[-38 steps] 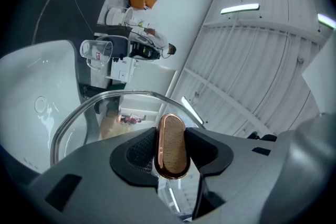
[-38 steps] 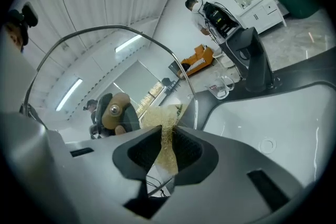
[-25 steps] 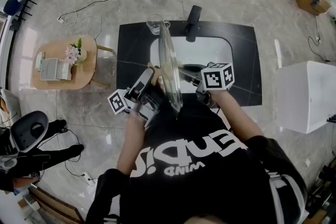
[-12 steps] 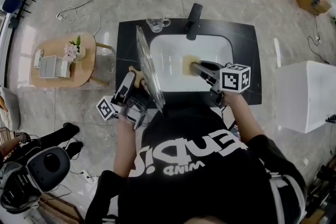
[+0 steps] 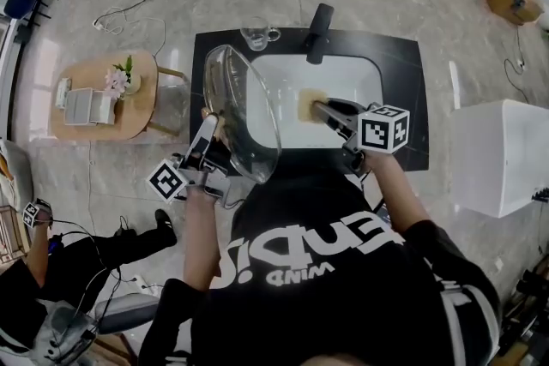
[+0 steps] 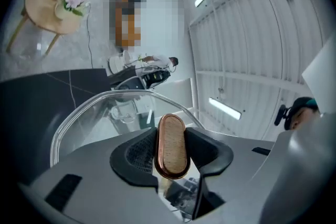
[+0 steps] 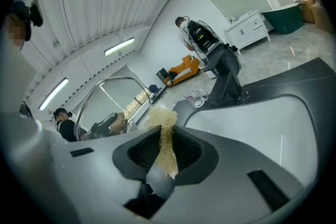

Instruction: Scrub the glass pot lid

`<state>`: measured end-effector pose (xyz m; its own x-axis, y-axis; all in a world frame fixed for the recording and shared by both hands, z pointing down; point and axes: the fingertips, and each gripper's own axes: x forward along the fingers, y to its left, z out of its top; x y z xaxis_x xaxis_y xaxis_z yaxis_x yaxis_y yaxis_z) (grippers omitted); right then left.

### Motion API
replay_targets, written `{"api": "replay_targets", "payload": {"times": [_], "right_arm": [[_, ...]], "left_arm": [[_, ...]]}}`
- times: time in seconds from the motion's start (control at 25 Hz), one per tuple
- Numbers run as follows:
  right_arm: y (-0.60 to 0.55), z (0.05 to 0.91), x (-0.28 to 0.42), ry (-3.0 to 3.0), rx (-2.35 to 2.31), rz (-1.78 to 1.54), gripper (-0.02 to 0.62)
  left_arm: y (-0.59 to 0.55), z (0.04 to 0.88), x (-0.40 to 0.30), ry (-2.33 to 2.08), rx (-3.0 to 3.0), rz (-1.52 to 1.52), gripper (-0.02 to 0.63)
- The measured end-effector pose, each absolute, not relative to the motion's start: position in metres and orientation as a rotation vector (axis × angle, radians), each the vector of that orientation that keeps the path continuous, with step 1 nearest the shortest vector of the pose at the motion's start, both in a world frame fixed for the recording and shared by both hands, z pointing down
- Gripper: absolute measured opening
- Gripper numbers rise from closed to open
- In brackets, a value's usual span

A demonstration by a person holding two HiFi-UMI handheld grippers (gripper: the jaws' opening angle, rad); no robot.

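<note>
In the head view the glass pot lid is held up on a slant over the left part of the black counter, its clear dome facing the camera. My left gripper is shut on the lid's wooden knob, which sits upright between the pads; the lid's rim arcs beyond it. My right gripper is over the white sink, apart from the lid, and is shut on a yellowish fibrous scrub pad. That scrub pad is pinched flat between the jaws.
A black faucet stands at the sink's back edge, with a glass mug to its left. Left of the counter is a round wooden side table; a white cabinet stands to the right. Cables lie on the floor.
The lid has swung left off the sink and turned from edge-on to face up. My right gripper drew back from the lid with the pad and now holds over the sink.
</note>
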<state>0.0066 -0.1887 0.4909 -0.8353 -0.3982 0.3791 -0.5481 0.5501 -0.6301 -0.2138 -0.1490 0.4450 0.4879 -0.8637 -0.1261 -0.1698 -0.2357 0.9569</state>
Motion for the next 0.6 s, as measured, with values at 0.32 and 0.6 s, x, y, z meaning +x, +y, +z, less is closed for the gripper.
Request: {"api": "replay_targets", "payload": {"times": [0.32,0.6], "right_arm": [[-0.192,0.491,0.008,-2.605,0.859,1.103,0.058],[-0.194,0.489,0.008,-2.607,0.898,1.066,0.058]], "left_arm": [[-0.152,0.464,-0.228,-1.306,1.831,-0.4,0.179],[-0.149,0.463,-0.236,-1.526,1.89,-0.061,0.181]]}}
